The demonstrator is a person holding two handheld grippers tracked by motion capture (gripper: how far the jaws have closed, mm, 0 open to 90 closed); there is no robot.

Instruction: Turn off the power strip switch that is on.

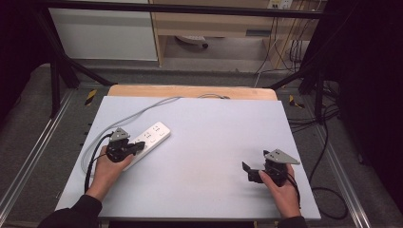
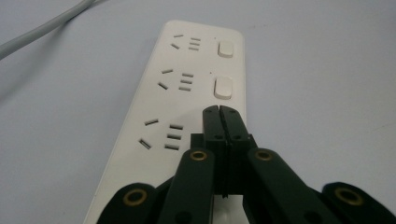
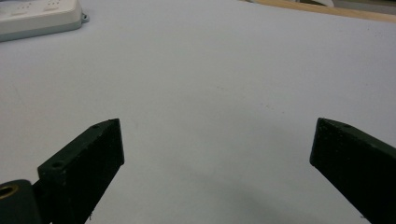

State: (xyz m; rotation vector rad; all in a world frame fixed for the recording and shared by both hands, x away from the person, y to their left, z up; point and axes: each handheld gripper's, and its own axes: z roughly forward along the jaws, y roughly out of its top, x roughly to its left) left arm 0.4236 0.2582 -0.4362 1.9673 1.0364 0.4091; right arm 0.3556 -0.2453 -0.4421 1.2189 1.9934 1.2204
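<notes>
Oddly, the closed left tongs (image 2: 219,109) hide the power strip's (image 2: 187,93) near switch; right tongs (image 3: 217,149) gape empty.

power strip's (image 2: 187,93) third switch hidden behind closed left tongs (image 2: 219,111), near end cut off

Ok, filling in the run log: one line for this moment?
left gripper: shut, tips over power strip by nearest switch | right gripper: open, empty, over table | strip: flat
</notes>
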